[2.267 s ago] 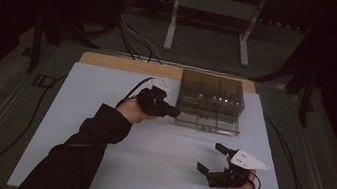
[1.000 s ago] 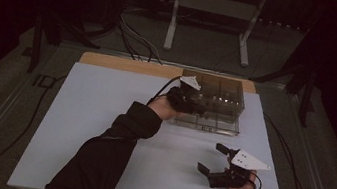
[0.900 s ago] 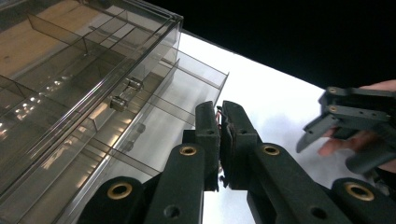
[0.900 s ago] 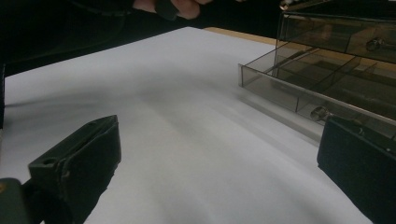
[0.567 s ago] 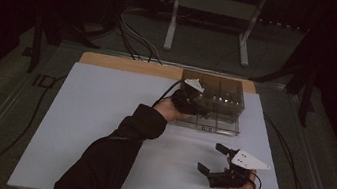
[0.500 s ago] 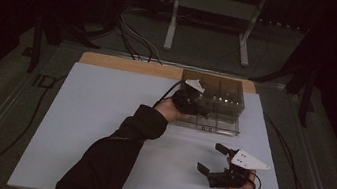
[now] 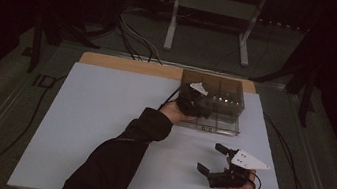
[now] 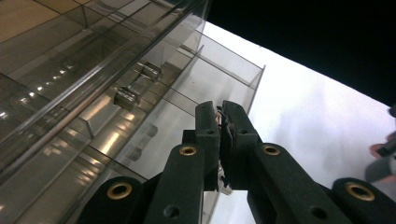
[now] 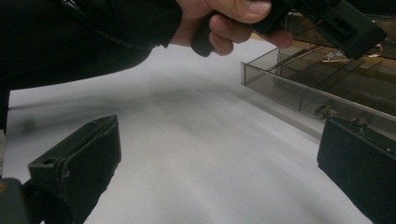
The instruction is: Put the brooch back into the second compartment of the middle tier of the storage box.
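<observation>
Up at the tabletop's (image 7: 102, 115) far edge, the clear divided box (image 7: 223, 102) holds small metal parts; left gripper (image 8: 219, 116) fingers pressed together over it, right gripper (image 7: 211, 159) fingers spread wide.

White tabletop (image 7: 100, 130) with a bare wooden strip (image 7: 125, 64) along its far edge. A clear smoke-tinted compartment box (image 7: 230, 91) sits at the far right of the tabletop, its interior split by dividers; small metal parts (image 8: 127, 97) lie in some compartments, type not discernible. Beyond the tabletop, a grey floor with a white metal stand (image 7: 212, 10) and loose dark cables (image 7: 132, 33). Surroundings dark.
</observation>
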{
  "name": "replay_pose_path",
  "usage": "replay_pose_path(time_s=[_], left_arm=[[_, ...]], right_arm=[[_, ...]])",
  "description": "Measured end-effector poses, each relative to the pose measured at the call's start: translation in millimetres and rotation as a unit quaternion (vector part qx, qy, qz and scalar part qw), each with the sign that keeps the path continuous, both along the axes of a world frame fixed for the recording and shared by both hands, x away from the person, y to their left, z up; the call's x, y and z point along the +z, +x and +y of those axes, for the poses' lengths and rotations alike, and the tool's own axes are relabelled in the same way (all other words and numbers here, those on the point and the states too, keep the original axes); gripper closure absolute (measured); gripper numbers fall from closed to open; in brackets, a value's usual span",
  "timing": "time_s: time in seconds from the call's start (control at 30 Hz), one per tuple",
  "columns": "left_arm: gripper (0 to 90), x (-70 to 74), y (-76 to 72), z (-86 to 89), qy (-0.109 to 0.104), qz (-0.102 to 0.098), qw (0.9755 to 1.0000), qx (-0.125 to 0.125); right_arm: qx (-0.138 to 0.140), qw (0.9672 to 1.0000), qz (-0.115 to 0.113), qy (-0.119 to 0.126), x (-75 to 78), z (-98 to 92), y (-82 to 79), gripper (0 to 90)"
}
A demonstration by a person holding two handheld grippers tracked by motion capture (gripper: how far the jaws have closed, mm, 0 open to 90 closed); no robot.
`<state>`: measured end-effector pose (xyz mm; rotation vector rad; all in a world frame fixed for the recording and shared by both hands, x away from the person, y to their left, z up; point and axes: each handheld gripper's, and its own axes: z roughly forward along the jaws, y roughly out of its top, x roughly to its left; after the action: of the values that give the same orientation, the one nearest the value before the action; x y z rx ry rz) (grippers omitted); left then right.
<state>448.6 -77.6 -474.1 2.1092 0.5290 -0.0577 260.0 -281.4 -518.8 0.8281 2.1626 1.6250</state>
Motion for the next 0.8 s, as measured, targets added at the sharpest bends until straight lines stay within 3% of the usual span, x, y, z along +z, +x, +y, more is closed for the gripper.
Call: replay_pose_path(time_s=[0.6,0.8], left_arm=[[87.4,-8.2,5.9,-20.2,0.027,-0.012,0.9995,0.008],[87.3,-10.5,4.6,-24.9,0.051,-0.031,0.9982,0.011]], right_arm=[[-0.001,1.0000,-0.001,0.003,0.6,-0.8,0.5,0.0],[0.000,1.0000,-0.002,0.003,0.8,-0.8,0.5,0.0]])
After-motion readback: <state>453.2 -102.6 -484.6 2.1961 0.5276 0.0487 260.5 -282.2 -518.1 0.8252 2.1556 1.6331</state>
